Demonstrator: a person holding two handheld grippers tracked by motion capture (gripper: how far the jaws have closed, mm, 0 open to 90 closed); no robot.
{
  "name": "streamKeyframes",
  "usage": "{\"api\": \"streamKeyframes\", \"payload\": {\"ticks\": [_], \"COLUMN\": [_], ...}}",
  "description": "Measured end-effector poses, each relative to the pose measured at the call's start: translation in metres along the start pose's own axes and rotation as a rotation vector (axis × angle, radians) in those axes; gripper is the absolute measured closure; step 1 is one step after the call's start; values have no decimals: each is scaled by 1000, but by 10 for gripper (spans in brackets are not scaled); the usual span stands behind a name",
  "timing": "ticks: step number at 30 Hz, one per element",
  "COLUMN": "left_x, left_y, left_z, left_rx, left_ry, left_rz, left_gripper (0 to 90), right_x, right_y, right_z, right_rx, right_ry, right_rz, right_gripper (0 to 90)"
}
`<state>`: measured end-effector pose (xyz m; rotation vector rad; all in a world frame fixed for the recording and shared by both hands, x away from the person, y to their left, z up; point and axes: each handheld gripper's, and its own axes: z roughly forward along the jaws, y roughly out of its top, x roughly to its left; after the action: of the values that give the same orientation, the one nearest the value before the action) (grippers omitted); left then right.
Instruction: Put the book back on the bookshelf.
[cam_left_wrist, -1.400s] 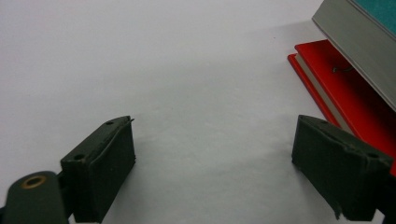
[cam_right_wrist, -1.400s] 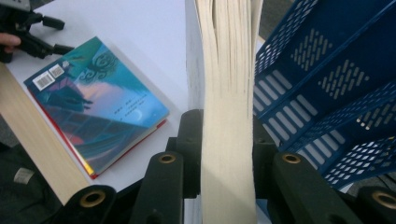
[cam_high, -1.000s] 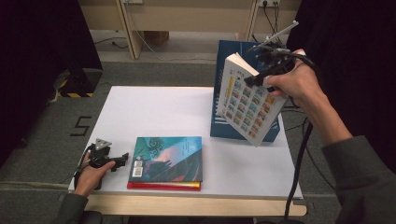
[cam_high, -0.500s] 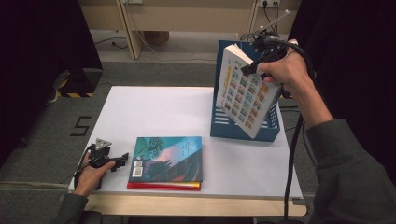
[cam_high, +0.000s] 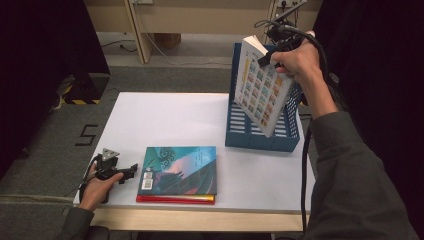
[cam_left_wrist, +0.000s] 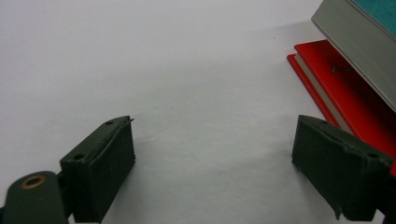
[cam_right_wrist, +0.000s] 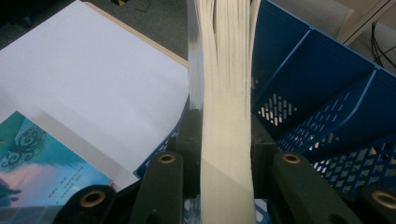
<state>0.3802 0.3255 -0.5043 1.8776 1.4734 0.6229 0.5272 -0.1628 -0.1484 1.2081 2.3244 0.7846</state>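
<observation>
Two jaws of the right gripper (cam_high: 272, 51) pinch the paperback (cam_high: 260, 90) across its page block near the top edge, as the right gripper view shows, pads pressed on both covers. The book hangs tilted above the blue file rack (cam_high: 260, 135) at the far right of the bench (cam_high: 170, 120), its lower corner over the rack's compartments but not seated. The step in hand appears to be carrying the book to the rack; the next move calls for squaring the book upright and lowering it between two dividers before release. The left gripper (cam_high: 127, 170) rests on the bench with jaws spread and empty, just beside the stacked books (cam_high: 180, 172).
</observation>
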Motion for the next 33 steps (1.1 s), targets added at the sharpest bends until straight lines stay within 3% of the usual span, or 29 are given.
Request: {"api": "streamKeyframes", "payload": {"ticks": [4,16,18,29,33], "left_x": [0,0,0,0,0], "left_y": [0,0,0,0,0], "left_z": [0,0,0,0,0], "left_rx": [-1,-1,-1,-1,-2], "left_ry": [0,-1,-1,-2,-3], "left_rz": [0,0,-1,-1,-1], "left_gripper": [119,119,119,119,119], "right_x": [-2,-16,-19,-31,-33], "right_y": [8,16,16,14,13], "right_z": [7,19,21,38,42], "right_rx": [-3,-94,-112,-152,-159], "right_ry": [-5,57,56,24,19], "right_rz": [18,183,233,391,418], "right_gripper": [735,734,733,731,731]}}
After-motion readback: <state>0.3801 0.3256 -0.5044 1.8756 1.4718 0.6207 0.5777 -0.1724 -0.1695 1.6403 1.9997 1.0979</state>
